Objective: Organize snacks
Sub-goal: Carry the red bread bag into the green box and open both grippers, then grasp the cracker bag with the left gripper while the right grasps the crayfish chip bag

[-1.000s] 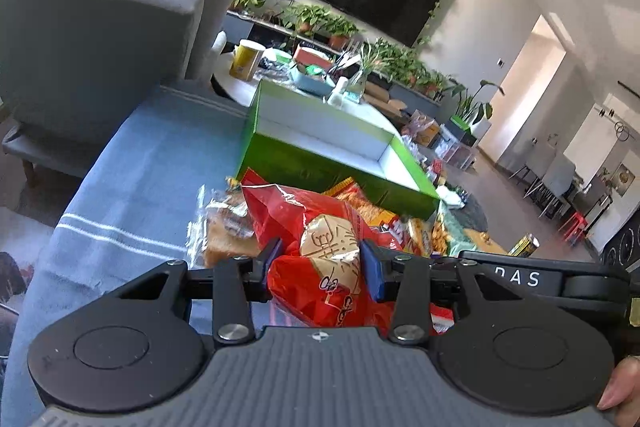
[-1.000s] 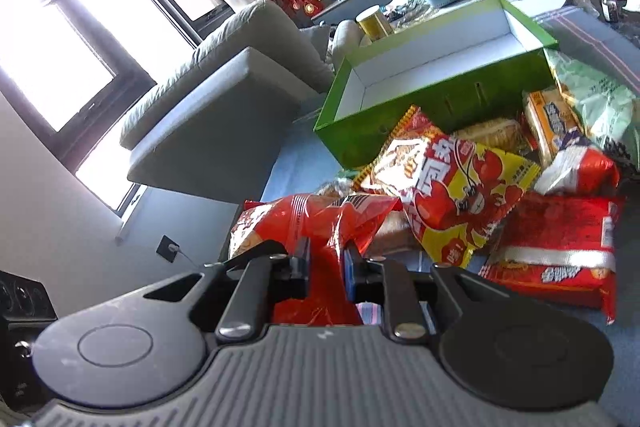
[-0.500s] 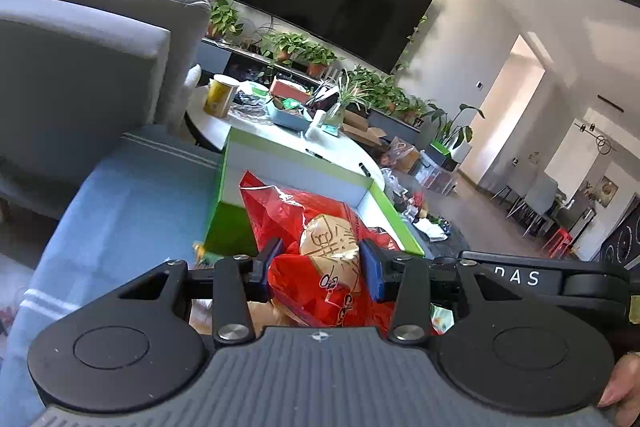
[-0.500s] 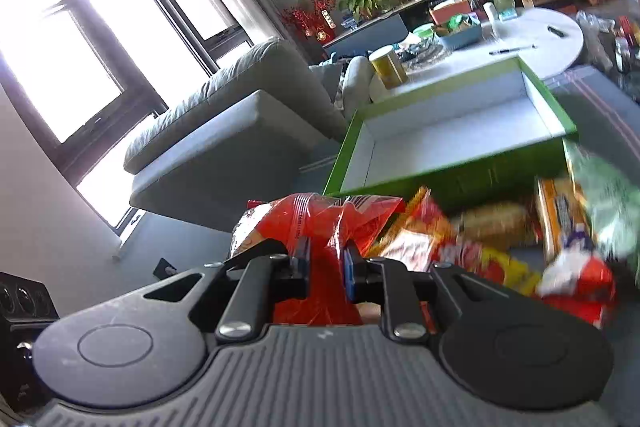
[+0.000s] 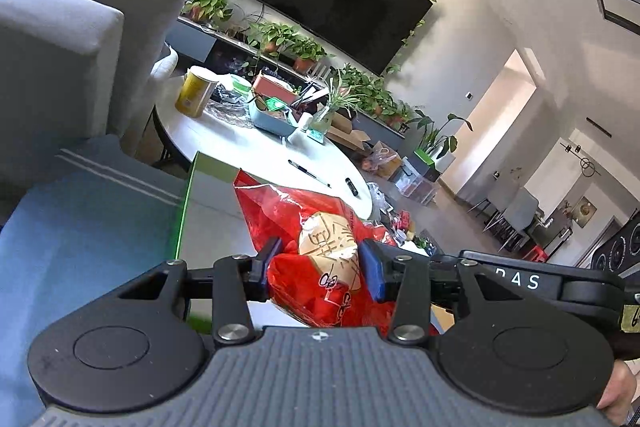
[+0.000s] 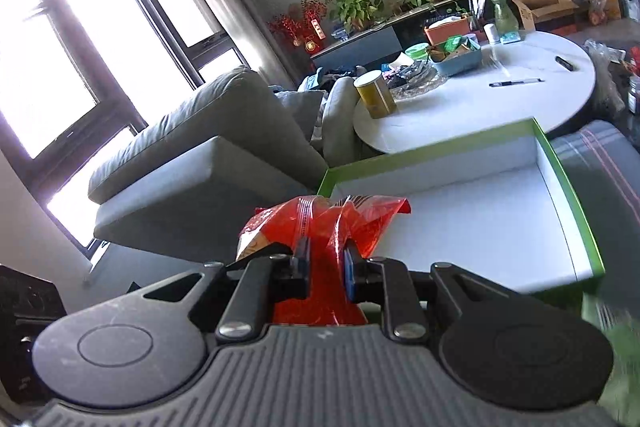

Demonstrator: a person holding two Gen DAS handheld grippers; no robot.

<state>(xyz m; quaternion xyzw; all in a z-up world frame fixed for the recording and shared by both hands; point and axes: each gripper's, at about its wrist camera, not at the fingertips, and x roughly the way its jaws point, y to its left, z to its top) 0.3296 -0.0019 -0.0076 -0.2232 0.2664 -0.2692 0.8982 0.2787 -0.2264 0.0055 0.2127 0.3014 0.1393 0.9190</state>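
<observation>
Both claws, left [image 5: 318, 269] and right [image 6: 326, 267], are clamped on one red bag [image 5: 320, 247], now carried from the pile over the green box [image 6: 572, 195].

Red snack bag [image 5: 316, 251] with a tan round print and red lettering. Box [image 6: 576, 203] green outside, white inside. Blue cloth [image 5: 80, 227], pale stripes.

Snack bag [image 6: 320, 227] over box [image 6: 576, 195], round table [image 6: 460, 107] behind, sofa [image 6: 208, 163] left

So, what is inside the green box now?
In the right wrist view the green box shows only a bare white floor. The red snack bag, held by the right tool, covers its near left corner, so that part stays unseen.
</observation>
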